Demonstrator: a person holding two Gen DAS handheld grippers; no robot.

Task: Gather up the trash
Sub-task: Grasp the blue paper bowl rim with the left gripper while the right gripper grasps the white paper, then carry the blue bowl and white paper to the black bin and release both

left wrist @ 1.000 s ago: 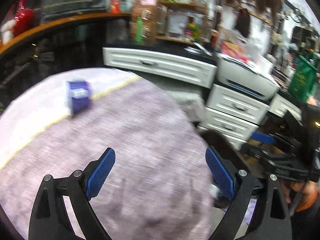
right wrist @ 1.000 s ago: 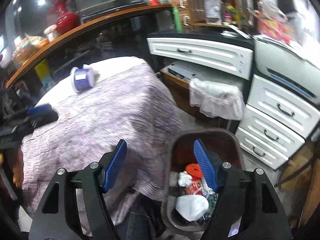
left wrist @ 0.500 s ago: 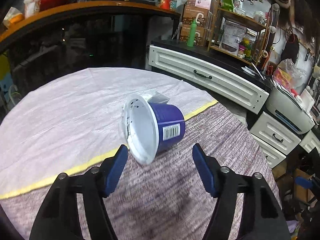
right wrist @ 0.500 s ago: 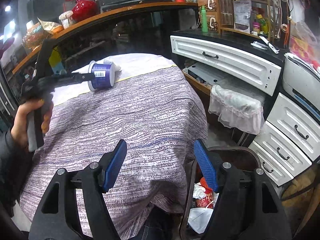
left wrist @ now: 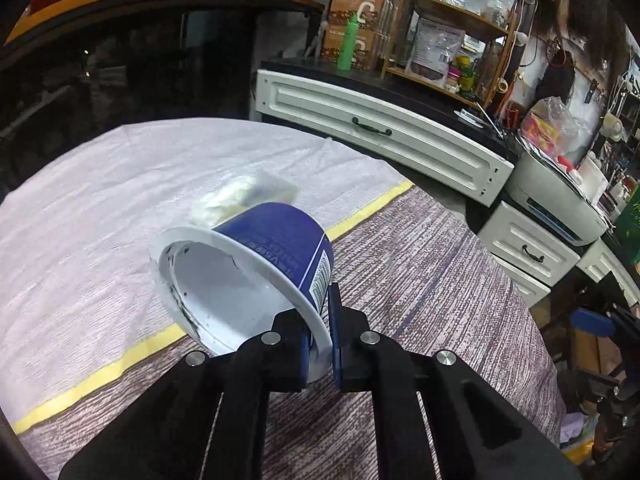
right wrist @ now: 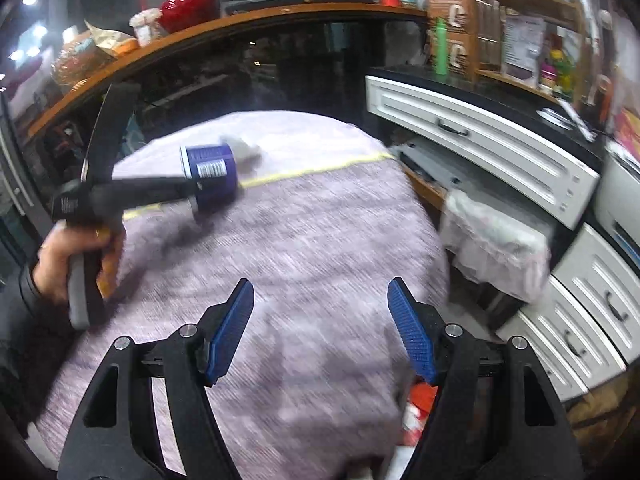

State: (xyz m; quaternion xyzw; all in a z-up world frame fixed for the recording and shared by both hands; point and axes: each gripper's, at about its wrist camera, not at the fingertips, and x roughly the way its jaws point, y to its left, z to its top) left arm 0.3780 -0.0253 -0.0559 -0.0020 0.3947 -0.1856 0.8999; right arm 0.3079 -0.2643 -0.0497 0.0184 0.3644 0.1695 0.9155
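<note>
A blue cup [left wrist: 276, 252] with a white inside lies on its side on the cloth-covered table [left wrist: 420, 280]. My left gripper [left wrist: 320, 344] is shut on the cup's white rim, one finger inside and one outside. A crumpled clear wrapper [left wrist: 240, 196] lies just behind the cup. In the right wrist view the cup [right wrist: 210, 176] and the left gripper [right wrist: 192, 192] show at the far left of the table. My right gripper [right wrist: 320, 328] is open and empty above the table's near edge.
White drawers [left wrist: 384, 140] and a printer [left wrist: 560, 204] stand right of the table. A dark counter [right wrist: 240, 60] curves behind it. Red and white trash [right wrist: 420, 404] shows low right in the right wrist view, below the table edge.
My left gripper has closed on the cup's rim and tilted it up slightly. My right gripper has swung up from the trash bin toward the table, staying open.
</note>
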